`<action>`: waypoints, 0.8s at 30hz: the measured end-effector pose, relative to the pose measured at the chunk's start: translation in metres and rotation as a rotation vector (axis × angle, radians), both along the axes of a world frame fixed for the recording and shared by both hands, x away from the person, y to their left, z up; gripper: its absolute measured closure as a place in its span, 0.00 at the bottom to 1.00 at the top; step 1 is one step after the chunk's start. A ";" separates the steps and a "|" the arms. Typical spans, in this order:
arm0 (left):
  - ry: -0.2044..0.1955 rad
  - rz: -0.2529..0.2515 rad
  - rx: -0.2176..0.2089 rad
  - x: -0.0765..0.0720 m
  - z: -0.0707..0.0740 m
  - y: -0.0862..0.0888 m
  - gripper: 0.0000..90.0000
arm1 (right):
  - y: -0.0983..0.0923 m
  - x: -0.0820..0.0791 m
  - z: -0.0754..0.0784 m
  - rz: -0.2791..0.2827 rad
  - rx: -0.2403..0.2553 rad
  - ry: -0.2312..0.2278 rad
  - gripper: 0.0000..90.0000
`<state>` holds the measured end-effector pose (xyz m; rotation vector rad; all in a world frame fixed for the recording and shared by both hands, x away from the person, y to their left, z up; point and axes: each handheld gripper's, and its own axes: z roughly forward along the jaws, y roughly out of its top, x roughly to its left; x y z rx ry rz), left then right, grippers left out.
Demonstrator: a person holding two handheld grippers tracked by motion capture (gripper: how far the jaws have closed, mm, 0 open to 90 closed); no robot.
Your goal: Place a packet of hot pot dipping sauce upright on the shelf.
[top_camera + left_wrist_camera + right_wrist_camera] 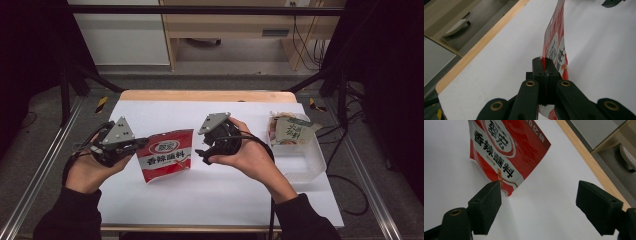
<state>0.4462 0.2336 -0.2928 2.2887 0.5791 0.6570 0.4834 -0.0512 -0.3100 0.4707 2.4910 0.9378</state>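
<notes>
On the right side of the worktop (215, 200), seen from the high view, a clear plastic tub (306, 165) sits near the edge with a couple of pale seasoning packets (290, 131) lying in its far end. Left of centre, the red sachet (166, 155) stands upright off the white surface, pinched at its left edge by the left gripper (137, 145), whose fingers are closed tight on it. The right gripper (204, 155) hangs just to the right of the sachet, not touching it, its fingers held apart with nothing between them. The worktop is covered in white, with a strip of pale wood along its far edge; beyond it lie grey floor, a light wooden cabinet and trailing cables, with dark frame rails at either side.

In the left gripper view, the two black fingers (539, 70) meet flat against each other with the sachet's (555, 45) thin edge clamped between them, the packet rising edge-on above the white surface. The wooden border and grey floor run off to the left.

In the right gripper view, the fingers (487, 205) stand wide apart and empty. The sachet (504, 152) sits ahead and to the left, its lower corner just beyond the left finger's tip; whether they touch I cannot tell. The wooden edge runs along the right.
</notes>
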 end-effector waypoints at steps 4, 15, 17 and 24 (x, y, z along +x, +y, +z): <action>-0.003 -0.023 0.006 0.001 0.000 -0.010 1.00 | -0.001 0.000 0.003 0.007 -0.003 0.000 0.23; -0.006 -0.067 0.013 0.001 0.001 -0.031 1.00 | -0.004 0.005 0.012 0.021 -0.021 -0.019 0.21; -0.003 -0.071 0.011 0.001 0.001 -0.033 1.00 | -0.003 0.005 0.013 0.024 -0.032 -0.016 0.20; -0.001 -0.090 0.015 0.001 0.001 -0.040 1.00 | 0.001 0.010 0.012 0.048 -0.066 -0.017 0.20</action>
